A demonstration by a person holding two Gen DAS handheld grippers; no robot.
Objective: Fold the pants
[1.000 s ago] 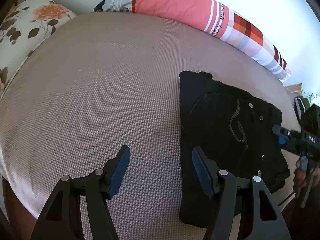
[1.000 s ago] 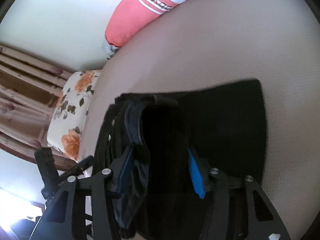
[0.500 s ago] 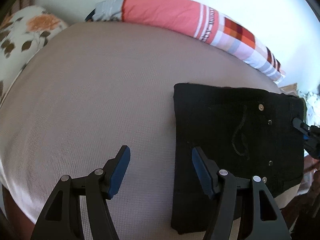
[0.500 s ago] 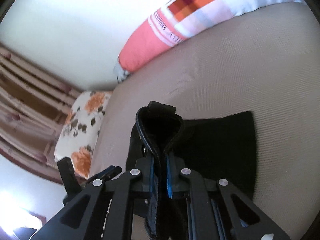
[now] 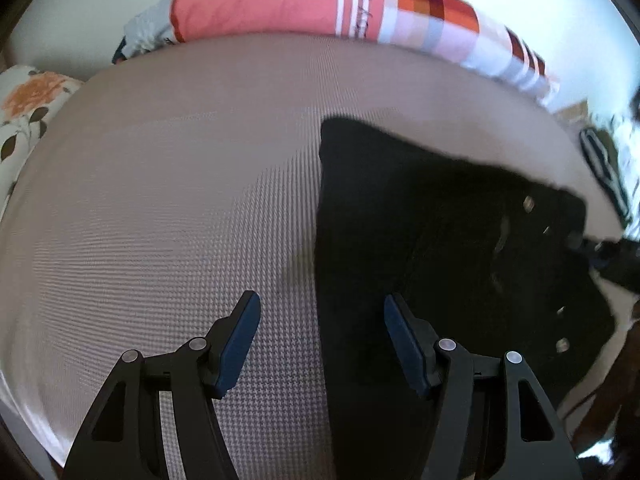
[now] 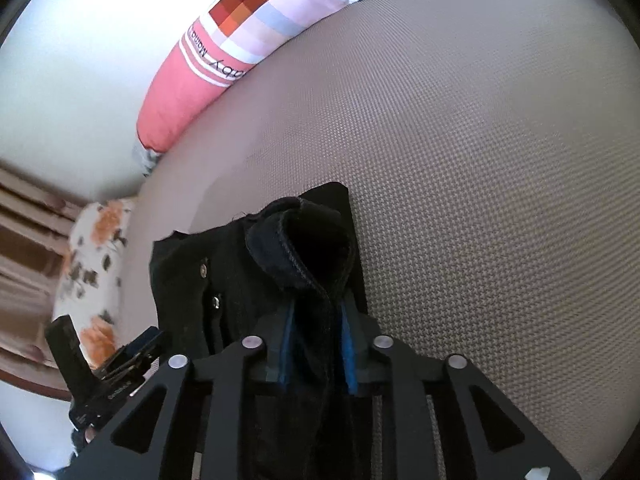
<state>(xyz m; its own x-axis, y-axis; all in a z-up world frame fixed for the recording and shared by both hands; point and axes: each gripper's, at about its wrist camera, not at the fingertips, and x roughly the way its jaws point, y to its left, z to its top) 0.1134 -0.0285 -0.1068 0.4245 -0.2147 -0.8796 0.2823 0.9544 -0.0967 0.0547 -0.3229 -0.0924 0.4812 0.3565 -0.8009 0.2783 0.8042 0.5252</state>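
Note:
Black pants point(image 5: 440, 248) with metal studs lie folded on the taupe mattress point(image 5: 180, 200), right of centre in the left wrist view. My left gripper point(image 5: 322, 344) is open and empty, its right finger over the pants' left edge. My right gripper point(image 6: 316, 352) is shut on the waistband end of the pants point(image 6: 304, 248), which bunches up between its blue pads and is lifted. The right gripper also shows at the pants' right edge in the left wrist view point(image 5: 600, 252).
A long coral, white and checked bolster point(image 5: 340, 12) lies along the far edge by the white wall. A floral pillow point(image 5: 28, 100) sits at the left. Wooden slats point(image 6: 24, 240) stand beyond the bed. Clutter point(image 5: 604, 164) lies off the right side.
My right gripper has closed on the waistband end and pulled it up and along, raising the pants' right side. My left gripper stayed open and drifted slightly.

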